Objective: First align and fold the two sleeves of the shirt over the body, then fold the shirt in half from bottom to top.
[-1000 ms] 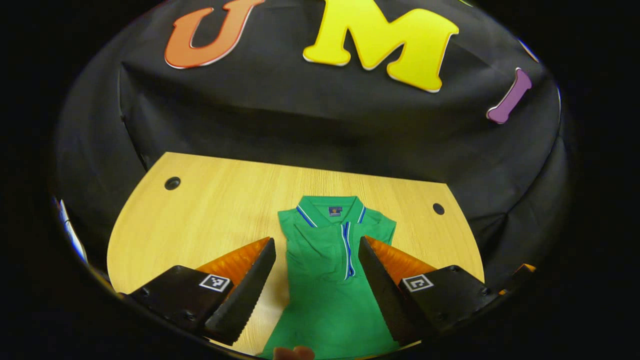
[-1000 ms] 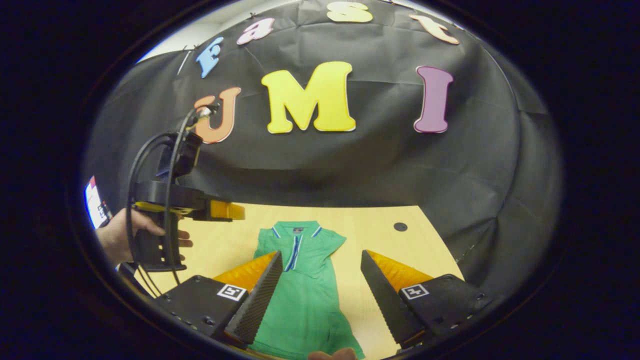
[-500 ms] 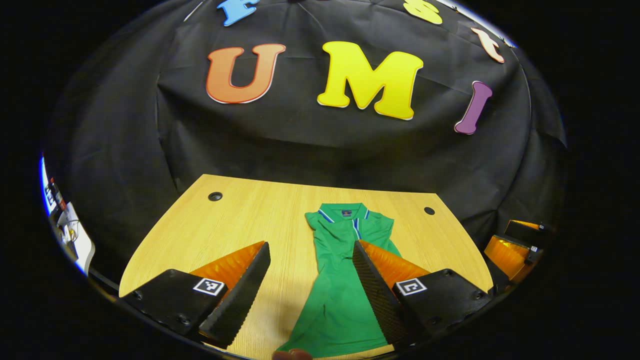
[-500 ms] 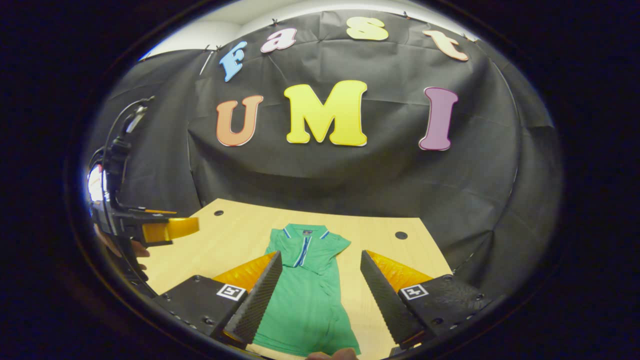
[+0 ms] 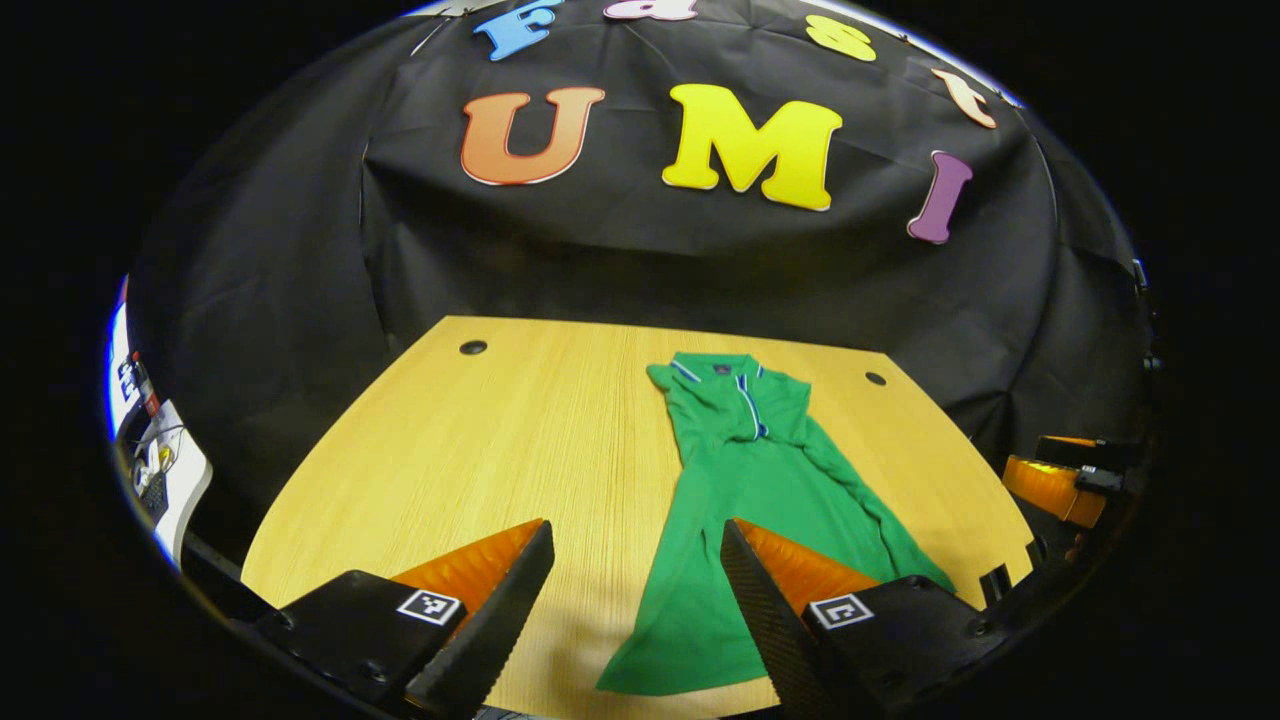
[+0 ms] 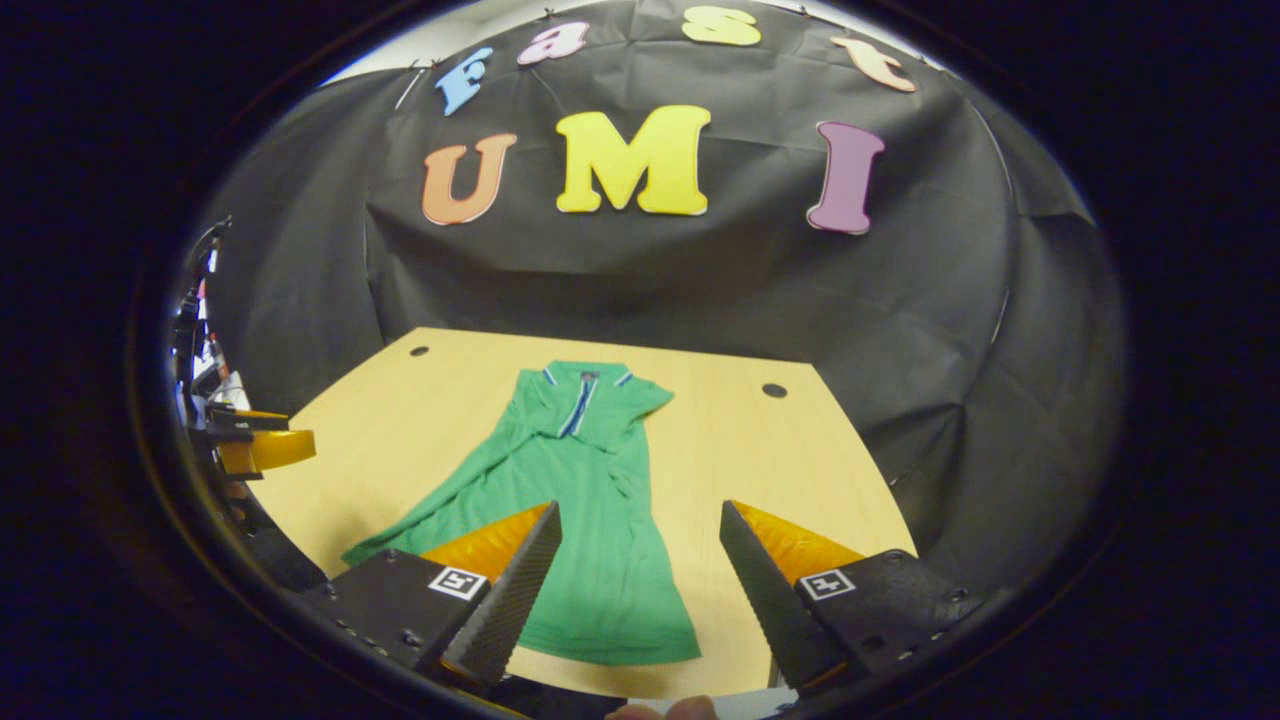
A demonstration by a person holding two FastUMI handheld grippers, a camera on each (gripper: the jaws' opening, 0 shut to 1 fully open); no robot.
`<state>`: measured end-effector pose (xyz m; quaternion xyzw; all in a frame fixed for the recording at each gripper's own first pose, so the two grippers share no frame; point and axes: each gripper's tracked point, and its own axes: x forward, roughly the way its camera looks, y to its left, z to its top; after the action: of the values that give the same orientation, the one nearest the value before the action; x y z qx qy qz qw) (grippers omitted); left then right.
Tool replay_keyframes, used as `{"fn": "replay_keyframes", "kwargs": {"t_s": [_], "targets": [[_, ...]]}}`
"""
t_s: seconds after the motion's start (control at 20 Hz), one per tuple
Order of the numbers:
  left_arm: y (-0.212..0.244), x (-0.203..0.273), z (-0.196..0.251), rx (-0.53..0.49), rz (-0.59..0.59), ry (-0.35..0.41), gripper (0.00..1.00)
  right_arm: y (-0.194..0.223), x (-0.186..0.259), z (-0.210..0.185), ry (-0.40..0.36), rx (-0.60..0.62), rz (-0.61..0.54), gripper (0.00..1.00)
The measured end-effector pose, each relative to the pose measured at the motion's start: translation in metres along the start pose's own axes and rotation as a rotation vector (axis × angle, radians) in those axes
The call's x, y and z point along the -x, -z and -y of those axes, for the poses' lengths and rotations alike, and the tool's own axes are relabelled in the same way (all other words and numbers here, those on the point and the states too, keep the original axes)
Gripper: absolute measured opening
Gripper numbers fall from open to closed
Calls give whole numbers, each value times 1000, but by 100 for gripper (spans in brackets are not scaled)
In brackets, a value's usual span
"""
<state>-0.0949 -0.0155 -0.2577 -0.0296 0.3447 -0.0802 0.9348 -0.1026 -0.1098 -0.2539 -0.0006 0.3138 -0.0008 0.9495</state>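
Wooden table bears green shirt, collar label unreadable.

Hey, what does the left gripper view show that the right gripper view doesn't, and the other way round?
Left gripper view: the left tool up close, open above the wooden table, with the right tool far off at the right edge.
Right gripper view: the right tool up close, open, the left tool far off at the left edge, and a fingertip at the bottom edge.
Both: the green polo shirt lying on the table, collar toward the booth wall, and the table's two round holes.
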Motion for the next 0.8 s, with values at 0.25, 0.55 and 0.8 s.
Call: {"fn": "replay_keyframes", "kwargs": {"t_s": [0.25, 0.55, 0.8], "targets": [[60, -9, 2, -3, -86, 19, 100, 55, -8, 13, 21, 23, -95, 98], [113, -28, 3, 17, -189, 20, 100, 120, -34, 16, 23, 18, -237, 97], [146, -41, -6, 23, -253, 7, 100, 150, -59, 21, 38, 11, -301, 97]]}}
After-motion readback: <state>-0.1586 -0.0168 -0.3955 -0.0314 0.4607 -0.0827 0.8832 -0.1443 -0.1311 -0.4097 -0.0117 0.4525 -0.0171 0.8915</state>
